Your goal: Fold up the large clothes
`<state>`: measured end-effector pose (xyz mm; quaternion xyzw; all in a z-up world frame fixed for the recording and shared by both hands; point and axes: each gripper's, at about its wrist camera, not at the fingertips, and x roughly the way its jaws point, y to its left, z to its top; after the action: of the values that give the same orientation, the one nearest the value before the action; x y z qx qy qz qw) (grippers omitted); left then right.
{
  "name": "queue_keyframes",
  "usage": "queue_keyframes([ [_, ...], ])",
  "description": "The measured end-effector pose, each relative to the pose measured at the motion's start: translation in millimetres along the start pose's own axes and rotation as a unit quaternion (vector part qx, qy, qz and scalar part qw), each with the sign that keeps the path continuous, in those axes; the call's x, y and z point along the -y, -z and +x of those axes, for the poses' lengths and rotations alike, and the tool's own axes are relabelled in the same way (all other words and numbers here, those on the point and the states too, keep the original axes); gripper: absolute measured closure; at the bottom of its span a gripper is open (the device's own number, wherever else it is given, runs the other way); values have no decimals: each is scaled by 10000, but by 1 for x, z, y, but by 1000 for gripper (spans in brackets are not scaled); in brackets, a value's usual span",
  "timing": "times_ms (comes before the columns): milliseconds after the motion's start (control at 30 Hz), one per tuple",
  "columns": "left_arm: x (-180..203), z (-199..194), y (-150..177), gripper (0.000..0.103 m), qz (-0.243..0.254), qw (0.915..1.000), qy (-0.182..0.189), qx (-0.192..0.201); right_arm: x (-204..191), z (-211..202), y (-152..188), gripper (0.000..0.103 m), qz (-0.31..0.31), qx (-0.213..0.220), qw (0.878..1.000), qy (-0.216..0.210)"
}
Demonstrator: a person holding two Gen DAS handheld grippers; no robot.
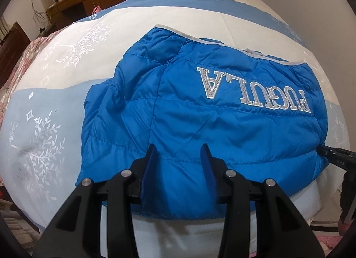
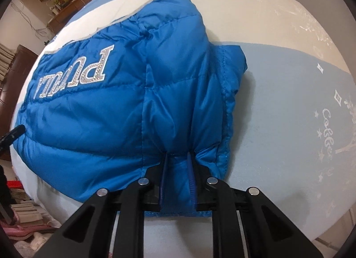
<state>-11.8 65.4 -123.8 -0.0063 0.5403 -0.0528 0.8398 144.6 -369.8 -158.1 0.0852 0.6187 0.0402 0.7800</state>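
The blue puffer jacket (image 1: 222, 120) is lying on the bed cover (image 1: 55, 62), its long axis running side to side across both views, near edge hanging toward the two grippers. The right gripper (image 2: 178, 158) is pinching a bunched fold of that near edge, fingers drawn narrow with fabric puckering between them. The left gripper (image 1: 179, 151) is sitting over the same edge with its fingers spread wide, the cloth passing under and between them, not visibly clamped. So the jacket is stretching away ahead of both sets of fingers, and the right one looks better placed to lead any lift toward the far hem. The shell is looking slick and shiny, quilted in soft horizontal channels, puffy and likely to spring back. Silvery studded lettering (image 1: 255, 89) is glinting, upside down from here; grey piping (image 1: 191, 37) is trimming the far edge.
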Motion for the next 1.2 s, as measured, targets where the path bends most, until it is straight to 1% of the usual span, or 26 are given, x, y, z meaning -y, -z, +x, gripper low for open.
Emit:
queue_keyframes([
  [200, -4, -13, 4, 62, -26, 9999, -44, 99, -2, -12, -3, 87, 114, -11, 9999, 19],
  [267, -4, -18, 5, 59, -14, 9998, -102, 139, -4, -20, -4, 83, 115, 28, 9999, -31],
  [300, -5, -20, 5, 58, -14, 9998, -122, 164, -5, -25, -5, 83, 111, 37, 9999, -92],
  [467, -5, -28, 6, 58, 30, 9995, -206, 243, -13, -45, -5, 83, -43, 158, 9998, -140],
  [567, -5, -31, 6, 57, 55, 9994, -216, 257, -21, -51, -4, 83, -114, 142, 9996, -233],
  [667, -6, -31, 6, 57, 88, 9992, -269, 271, -22, -46, -3, 83, -141, 78, 9996, -210],
  [767, -7, -31, 6, 57, 91, 9992, -277, 264, -19, -32, -2, 83, -103, -55, 9999, -52],
  [800, -8, -31, 6, 56, 88, 9992, -287, 262, -18, -28, -2, 86, -123, -92, 9999, 15],
  [867, -8, -31, 6, 56, 74, 9991, -319, 263, -16, -18, -2, 87, -118, -175, 9998, 69],
  [933, -11, -31, 7, 54, 71, 9989, -377, 272, -12, -11, -3, 88, -4, -244, 9997, -24],
  [1000, -15, -32, 9, 47, 65, 9986, -449, 281, -11, -7, -3, 88, 59, -285, 9995, -74],
  [1067, -21, -35, 11, 44, 14, 9983, -513, 280, -11, -5, -4, 88, 55, -305, 9995, -70],
  [1200, -38, -40, 17, 34, -170, 9979, -577, 259, -7, -4, -3, 88, 30, -345, 9994, -97],
])
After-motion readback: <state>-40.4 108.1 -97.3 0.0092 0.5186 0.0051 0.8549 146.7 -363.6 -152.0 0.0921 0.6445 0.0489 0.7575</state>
